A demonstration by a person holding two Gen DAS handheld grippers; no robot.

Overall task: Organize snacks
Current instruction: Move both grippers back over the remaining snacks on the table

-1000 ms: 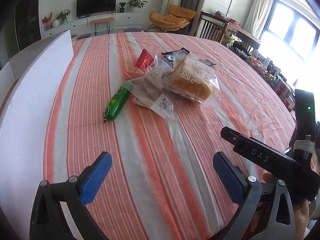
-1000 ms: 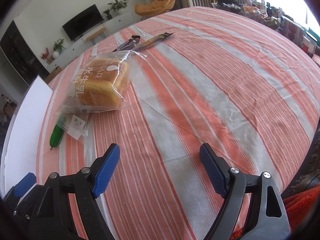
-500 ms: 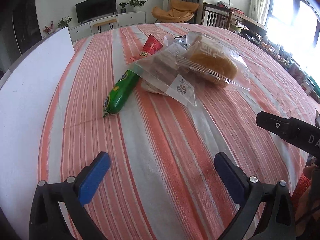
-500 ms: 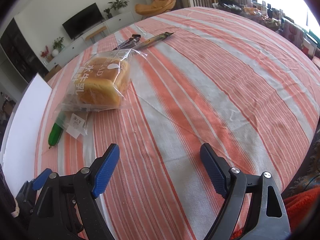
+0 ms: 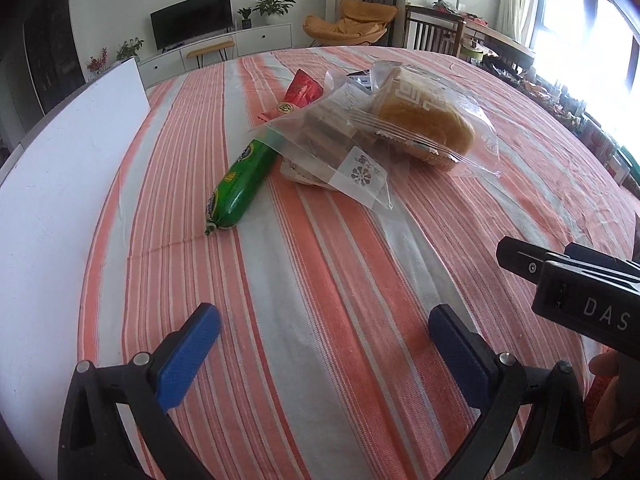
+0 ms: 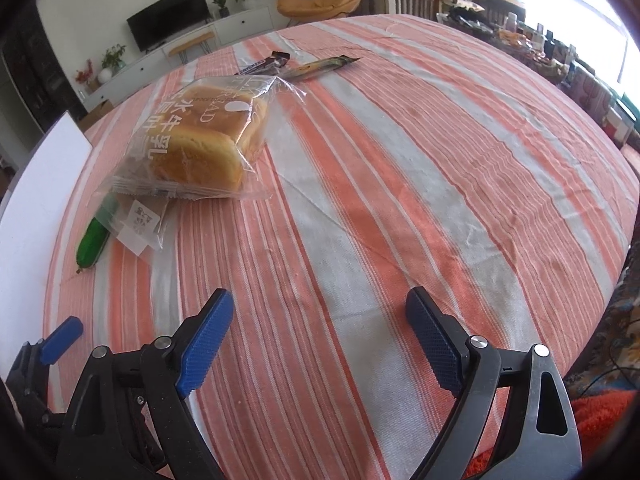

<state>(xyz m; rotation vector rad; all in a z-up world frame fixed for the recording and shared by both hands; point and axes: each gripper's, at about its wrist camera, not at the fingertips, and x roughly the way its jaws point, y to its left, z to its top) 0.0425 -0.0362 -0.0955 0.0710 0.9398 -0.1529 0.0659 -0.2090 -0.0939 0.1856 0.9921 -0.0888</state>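
Closer now, our wide-open left gripper faces the green sausage, lying ahead-left, long axis running away, nearer than our right.

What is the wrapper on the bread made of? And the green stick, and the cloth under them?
The bread wrapper looks like thin clear plastic: see-through, shiny, crinkled, printed white. The green stick seems wrapped in glossy plastic film, tight and pinched at its end. The cloth looks like woven fabric, matte, with fine ribs and creases.
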